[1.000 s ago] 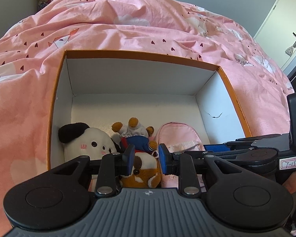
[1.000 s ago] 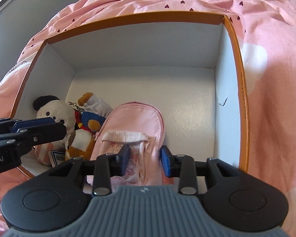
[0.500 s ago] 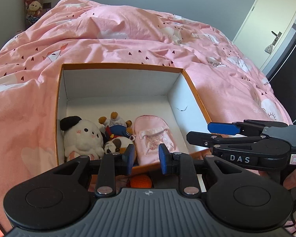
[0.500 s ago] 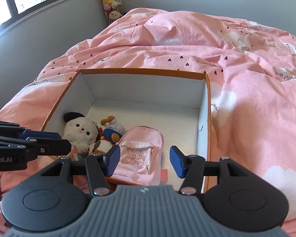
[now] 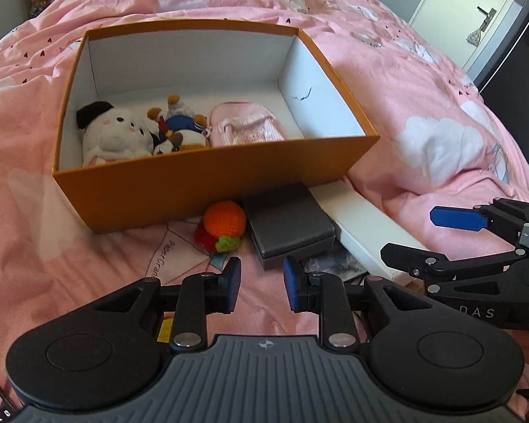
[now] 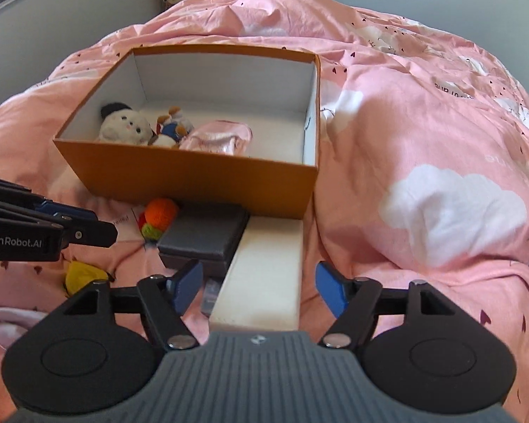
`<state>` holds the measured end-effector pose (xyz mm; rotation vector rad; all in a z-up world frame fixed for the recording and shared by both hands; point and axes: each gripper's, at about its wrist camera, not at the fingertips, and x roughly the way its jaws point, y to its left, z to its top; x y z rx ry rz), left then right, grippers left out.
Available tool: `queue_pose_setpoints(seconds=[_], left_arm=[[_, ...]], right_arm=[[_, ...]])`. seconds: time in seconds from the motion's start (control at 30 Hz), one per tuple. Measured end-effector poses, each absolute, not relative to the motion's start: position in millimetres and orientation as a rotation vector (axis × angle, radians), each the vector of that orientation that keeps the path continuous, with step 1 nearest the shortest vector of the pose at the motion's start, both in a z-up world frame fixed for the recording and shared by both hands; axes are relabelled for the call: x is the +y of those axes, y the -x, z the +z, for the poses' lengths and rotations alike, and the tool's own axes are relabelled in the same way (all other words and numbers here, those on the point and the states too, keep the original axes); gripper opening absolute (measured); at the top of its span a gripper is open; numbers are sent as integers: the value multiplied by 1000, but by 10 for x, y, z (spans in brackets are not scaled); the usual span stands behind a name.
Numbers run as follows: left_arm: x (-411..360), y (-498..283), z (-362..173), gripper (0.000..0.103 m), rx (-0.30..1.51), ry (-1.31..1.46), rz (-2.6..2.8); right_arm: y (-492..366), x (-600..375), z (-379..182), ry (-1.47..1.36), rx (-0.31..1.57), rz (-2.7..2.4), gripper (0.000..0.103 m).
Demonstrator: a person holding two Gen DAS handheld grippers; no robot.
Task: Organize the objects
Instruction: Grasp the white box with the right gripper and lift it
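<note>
Now your orange box [image 5: 208,190] sits open on the pink duvet [image 5: 423,81], and everything else is placed against it. Inside it, along the near wall, lie a white plush with a black ear [image 5: 113,134], a small duck-like plush in blue [image 5: 180,123] touching it, and a pink mini backpack [image 5: 247,128] just beside that. Outside, against the box's near wall, rest a crocheted orange toy [image 5: 224,220], a dark grey case [image 5: 289,222] touching it, and a long white box [image 6: 264,275] running from the orange box's near right corner toward you. A yellow object [image 6: 83,275] lies on the duvet farther from the box, near your left side; what it is cannot be told.

Your left gripper [image 5: 261,283] hovers over the duvet short of the grey case, its jaws a narrow gap apart with nothing between them. Your right gripper [image 6: 259,287] hangs over the near end of the long white box; its jaws have just been opening and stand wide, the blue pads clear of the box's sides.
</note>
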<state>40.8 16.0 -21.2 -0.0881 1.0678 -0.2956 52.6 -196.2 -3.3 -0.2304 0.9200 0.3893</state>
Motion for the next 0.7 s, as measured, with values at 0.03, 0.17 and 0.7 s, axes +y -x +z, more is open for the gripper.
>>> queue_pose_setpoints(seconds=[0.03, 0.17, 0.7], left_arm=[[137, -389, -245, 29, 1075, 80, -295], [86, -337, -291, 29, 1079, 70, -299], [82, -312, -311, 29, 1087, 85, -279]], right_arm=[[-481, -1974, -78, 243, 925, 382, 77], [-387, -1982, -210, 294, 939, 336, 84], [-340, -1941, -346, 312, 965, 333, 62]])
